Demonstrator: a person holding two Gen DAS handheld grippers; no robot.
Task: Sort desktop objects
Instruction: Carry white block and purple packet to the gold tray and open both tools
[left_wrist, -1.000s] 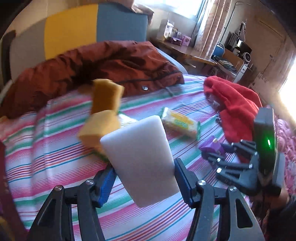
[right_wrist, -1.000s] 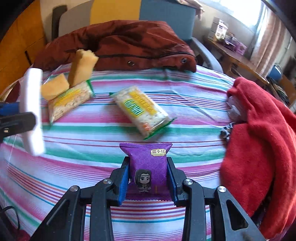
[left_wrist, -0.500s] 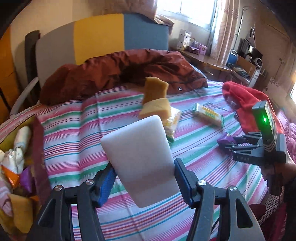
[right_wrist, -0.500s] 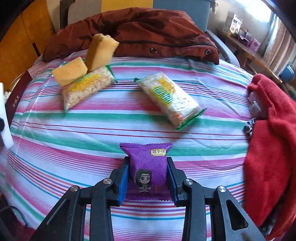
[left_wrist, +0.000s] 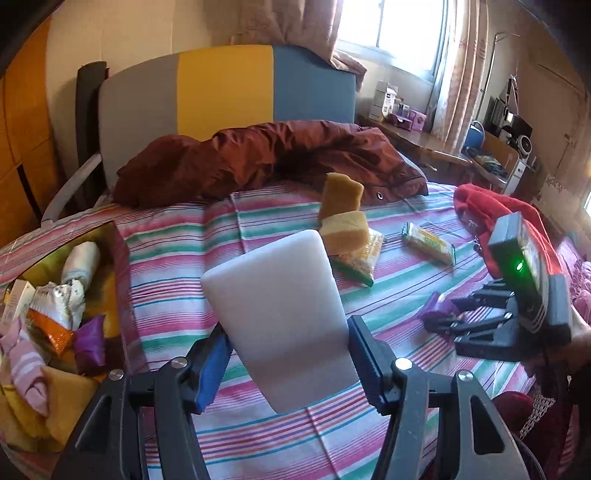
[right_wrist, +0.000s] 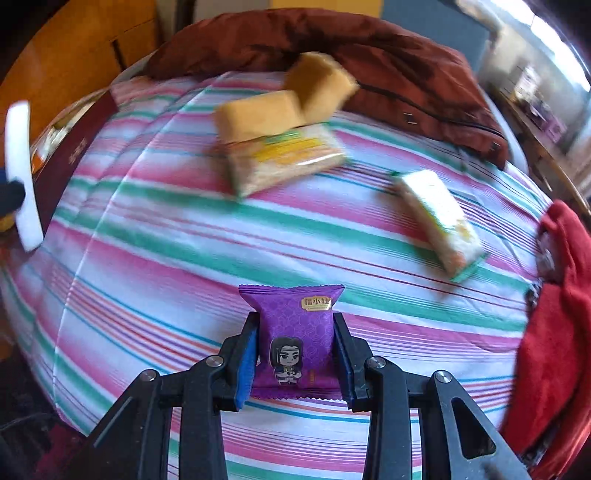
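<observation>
My left gripper (left_wrist: 290, 360) is shut on a white sponge block (left_wrist: 277, 317), held above the striped cloth; the block shows edge-on at the left of the right wrist view (right_wrist: 22, 173). My right gripper (right_wrist: 295, 360) is shut on a purple snack packet (right_wrist: 293, 332), also seen at the right of the left wrist view (left_wrist: 437, 310). Two yellow sponges (left_wrist: 341, 218) sit on a yellow-green snack pack (left_wrist: 360, 256). A second snack pack (left_wrist: 428, 243) lies to their right. A dark red box (left_wrist: 122, 266) at the left holds several packets.
A brown jacket (left_wrist: 266, 158) lies across the back of the striped table (left_wrist: 173, 295). A red cloth (left_wrist: 491, 206) is heaped at the right edge. A grey, yellow and blue chair back (left_wrist: 221, 92) stands behind.
Both grippers have swung left with their loads still held. The box of packets has come further into the left wrist view, and the snack packs have shifted right in both views.
</observation>
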